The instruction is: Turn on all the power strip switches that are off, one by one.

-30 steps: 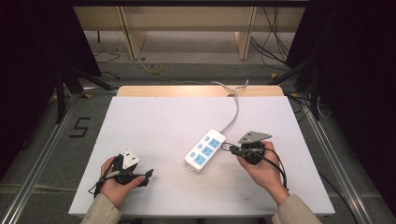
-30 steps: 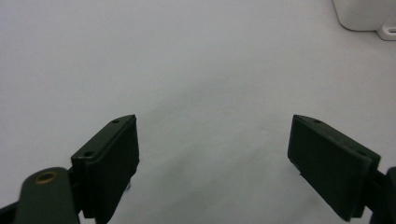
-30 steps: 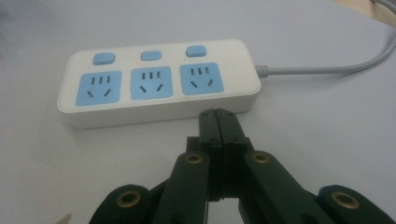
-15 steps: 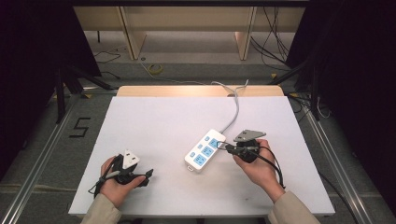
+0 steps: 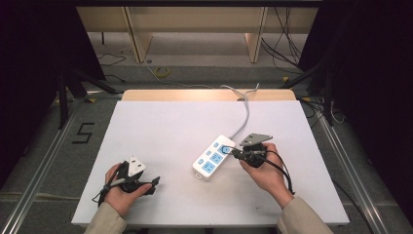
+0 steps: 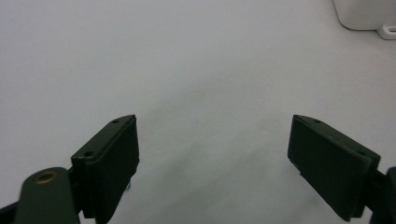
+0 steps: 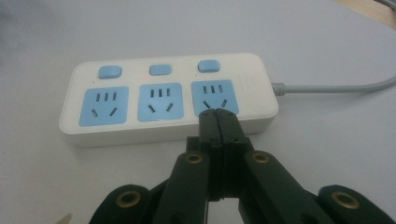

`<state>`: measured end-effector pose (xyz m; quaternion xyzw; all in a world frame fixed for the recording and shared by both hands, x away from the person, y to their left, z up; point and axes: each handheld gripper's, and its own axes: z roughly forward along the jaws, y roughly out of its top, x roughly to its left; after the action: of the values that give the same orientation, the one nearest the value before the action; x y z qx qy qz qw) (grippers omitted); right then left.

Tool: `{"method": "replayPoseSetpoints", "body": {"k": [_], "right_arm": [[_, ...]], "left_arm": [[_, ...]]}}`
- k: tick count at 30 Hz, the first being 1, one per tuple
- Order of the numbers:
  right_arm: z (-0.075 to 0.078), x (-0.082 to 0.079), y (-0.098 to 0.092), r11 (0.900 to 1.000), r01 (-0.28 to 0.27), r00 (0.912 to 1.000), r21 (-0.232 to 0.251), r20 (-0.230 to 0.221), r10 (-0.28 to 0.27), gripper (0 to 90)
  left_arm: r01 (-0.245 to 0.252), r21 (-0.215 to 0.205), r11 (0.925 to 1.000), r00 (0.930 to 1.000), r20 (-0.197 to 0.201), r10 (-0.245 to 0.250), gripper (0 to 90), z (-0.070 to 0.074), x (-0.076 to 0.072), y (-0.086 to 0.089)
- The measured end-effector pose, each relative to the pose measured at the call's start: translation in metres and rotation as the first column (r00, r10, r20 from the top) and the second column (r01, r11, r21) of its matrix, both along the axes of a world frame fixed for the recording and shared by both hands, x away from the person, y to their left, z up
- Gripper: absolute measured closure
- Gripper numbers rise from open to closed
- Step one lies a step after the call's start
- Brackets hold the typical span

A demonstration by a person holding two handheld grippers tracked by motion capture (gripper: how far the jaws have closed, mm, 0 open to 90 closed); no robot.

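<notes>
**Closed claw at the power strip, open claw waiting**

I am holding my left gripper (image 5: pixel 155 182) low over the white table (image 5: pixel 165 126), well to the near left of the power strip (image 5: pixel 213 157). Its jaws are spread wide apart with nothing between them; in the left gripper view I am seeing bare table between the pads (image 6: pixel 112 158) and one white end of the strip (image 6: pixel 362 16) at the far right corner. My left hand (image 5: pixel 119 192) is wrapping around the gripper's body.

My right gripper (image 5: pixel 232 151) is sitting just to the right of the power strip, with its jaws pressed together and gripping nothing. In the right gripper view the closed tips (image 7: pixel 218 122) are lying over the near edge of the strip (image 7: pixel 163 100), in front of the blue socket nearest the cable (image 7: pixel 327 87). Whether they are touching it, I cannot tell. My right hand (image 5: pixel 263 170) is holding the gripper from behind.

The strip is lying flat and slanted near the middle of the table, showing three blue sockets and three blue buttons. Beyond it, its grey cable (image 5: pixel 245 109) is running off the far edge of the table.
</notes>
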<state>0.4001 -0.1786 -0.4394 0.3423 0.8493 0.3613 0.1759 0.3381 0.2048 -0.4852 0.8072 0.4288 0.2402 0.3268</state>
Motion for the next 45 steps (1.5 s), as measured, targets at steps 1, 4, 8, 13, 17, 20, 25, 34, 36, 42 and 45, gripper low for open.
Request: {"method": "replayPoseSetpoints", "body": {"k": [1, 4, 8, 13, 17, 20, 25, 34, 36, 42, 45], "right_arm": [[0.000, 0.001, 0.001, 1.000, 0.003, 1.0000, 0.003, -0.001, -0.003, 90.0], [0.000, 0.003, 0.002, 1.000, 0.002, 1.0000, 0.000, -0.002, -0.002, 90.0], [0.001, 0.006, 0.004, 1.000, 0.003, 1.0000, 0.000, -0.005, -0.003, 90.0], [-0.001, 0.010, 0.008, 1.000, 0.001, 1.0000, -0.004, -0.010, -0.001, 90.0], [-0.001, 0.012, 0.011, 1.000, -0.001, 0.9999, -0.006, -0.012, 0.001, 90.0], [0.000, 0.015, 0.014, 1.000, -0.003, 0.9999, -0.010, -0.013, 0.003, 90.0], [-0.001, 0.019, 0.018, 1.000, -0.005, 0.9999, -0.014, -0.016, 0.004, 90.0], [-0.002, 0.026, 0.027, 1.000, -0.010, 0.9997, -0.017, -0.023, 0.010, 90.0], [-0.002, 0.028, 0.028, 1.000, -0.013, 0.9996, -0.020, -0.025, 0.012, 90.0], [-0.004, 0.032, 0.034, 1.000, -0.017, 0.9995, -0.024, -0.027, 0.016, 90.0], [-0.004, 0.035, 0.036, 0.999, -0.020, 0.9994, -0.027, -0.029, 0.019, 90.0]], "left_arm": [[0.002, 0.000, 1.0000, 1.0000, 0.000, -0.002, 16.5, 0.000, 0.000, 0.000], [0.000, 0.000, 1.0000, 1.0000, 0.000, 0.000, 16.5, 0.000, 0.000, 0.000], [0.000, -0.001, 1.0000, 1.0000, 0.002, 0.000, 16.5, 0.000, 0.000, 0.000], [0.002, 0.002, 1.0000, 1.0000, 0.002, -0.002, 16.5, 0.000, 0.000, 0.000], [0.002, 0.001, 1.0000, 1.0000, 0.001, -0.002, 16.5, 0.000, 0.000, 0.000], [0.002, -0.001, 1.0000, 1.0000, 0.002, -0.002, 16.5, 0.000, 0.000, 0.000], [0.003, 0.001, 1.0000, 1.0000, 0.001, -0.003, 16.5, 0.000, 0.000, 0.000], [0.002, -0.002, 1.0000, 1.0000, 0.002, -0.002, 16.5, 0.000, 0.000, 0.000], [0.002, -0.003, 1.0000, 1.0000, 0.002, -0.002, 16.5, 0.000, 0.000, 0.000], [0.003, -0.002, 1.0000, 1.0000, 0.002, -0.003, 16.6, 0.000, 0.000, 0.000], [0.003, -0.003, 1.0000, 1.0000, 0.002, -0.003, 16.6, 0.000, 0.000, 0.000]]}}
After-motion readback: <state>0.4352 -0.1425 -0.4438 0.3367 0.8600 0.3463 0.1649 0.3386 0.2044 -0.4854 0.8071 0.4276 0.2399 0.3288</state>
